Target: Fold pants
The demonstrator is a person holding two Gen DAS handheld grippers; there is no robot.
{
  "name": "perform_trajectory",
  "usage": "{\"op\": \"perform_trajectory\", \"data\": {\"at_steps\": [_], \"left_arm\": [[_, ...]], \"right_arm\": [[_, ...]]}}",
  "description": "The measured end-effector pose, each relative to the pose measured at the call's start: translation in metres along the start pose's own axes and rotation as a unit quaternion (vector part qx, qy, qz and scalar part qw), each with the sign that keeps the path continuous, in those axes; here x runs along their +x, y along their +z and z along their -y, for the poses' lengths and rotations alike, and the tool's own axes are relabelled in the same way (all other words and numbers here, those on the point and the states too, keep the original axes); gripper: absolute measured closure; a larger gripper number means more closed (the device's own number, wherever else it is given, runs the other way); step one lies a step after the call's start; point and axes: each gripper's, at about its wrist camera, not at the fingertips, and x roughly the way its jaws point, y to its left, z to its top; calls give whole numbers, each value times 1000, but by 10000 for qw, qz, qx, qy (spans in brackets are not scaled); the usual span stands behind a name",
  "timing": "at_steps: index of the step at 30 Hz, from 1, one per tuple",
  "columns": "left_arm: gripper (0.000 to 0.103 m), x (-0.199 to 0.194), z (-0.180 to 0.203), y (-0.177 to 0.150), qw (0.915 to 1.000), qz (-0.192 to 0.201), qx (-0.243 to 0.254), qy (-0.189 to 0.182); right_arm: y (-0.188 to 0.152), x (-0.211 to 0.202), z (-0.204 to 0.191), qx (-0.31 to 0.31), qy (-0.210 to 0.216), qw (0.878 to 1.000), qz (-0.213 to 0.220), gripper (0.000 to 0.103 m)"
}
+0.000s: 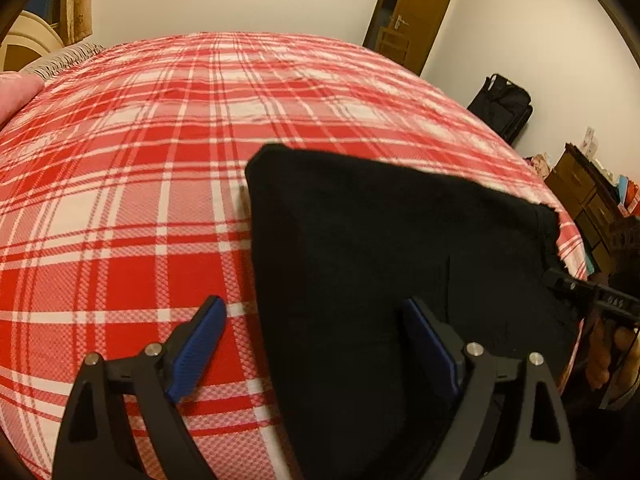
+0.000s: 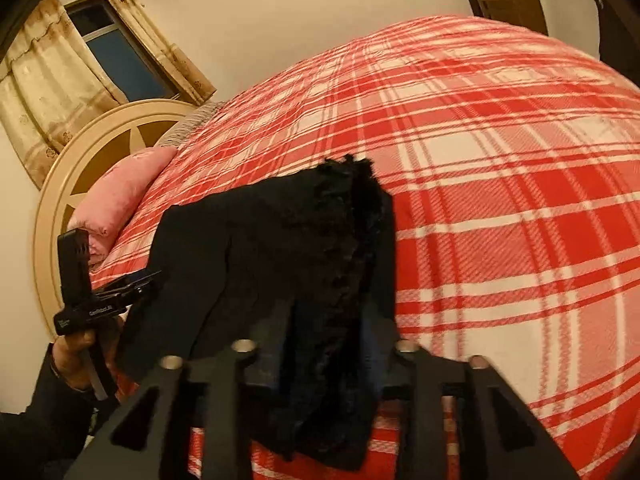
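A bed with a red checked blanket [image 1: 120,208] fills the room ahead of me. Nearest, my left tongs [image 1: 316,344] stand wide, one blue pad over bare blanket, the other over the black pants [image 1: 380,248], gripping nothing. My right tongs [image 2: 324,344] look closed on the pants' fuzzy edge, I judge to keep the layers stacked for the next fold. The cloth covers those fingertips, so the grip itself is hidden. Beyond the pants lie a pink pillow [image 2: 120,192], the round headboard [image 2: 80,148] and a curtained window [image 2: 108,48].
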Motion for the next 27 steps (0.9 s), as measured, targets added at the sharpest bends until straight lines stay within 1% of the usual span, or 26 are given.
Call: {"op": "perform_trajectory", "data": {"at_steps": [1, 2, 3, 9, 10, 12, 14, 17, 22, 25, 27], "left_arm": [[11, -1, 1, 0, 10000, 17, 29, 13], [11, -2, 2, 0, 10000, 16, 54, 25], [11, -2, 2, 0, 9999, 9, 93, 44], [11, -2, 2, -1, 9999, 3, 160, 67], [11, -2, 2, -1, 9998, 5, 176, 74], [11, -1, 3, -2, 9997, 6, 216, 90], [11, -1, 3, -1, 9996, 7, 265, 108], [10, -2, 3, -1, 9995, 13, 283, 131], [9, 1, 3, -2, 9995, 17, 281, 126], [7, 5, 5, -1, 9994, 9, 312, 152], [6, 7, 6, 1, 9993, -20, 331, 152]], "right_arm": [[0, -2, 2, 23, -29, 10000, 47, 50], [-1, -4, 3, 45, -102, 9999, 88, 37], [-2, -5, 4, 76, -231, 9996, 121, 33], [-4, 1, 11, 97, -176, 9998, 46, 32], [-3, 1, 12, 134, -146, 9998, 39, 33], [0, 1, 16, 291, 67, 9996, 2, 39], [0, 2, 17, 363, 269, 9990, -43, 49], [0, 7, 16, 378, 282, 9989, -82, 49], [0, 14, 22, 616, 486, 9969, -39, 50], [0, 17, 26, 795, 690, 9944, -22, 55], [-1, 18, 28, 898, 883, 9920, -43, 62]]}}
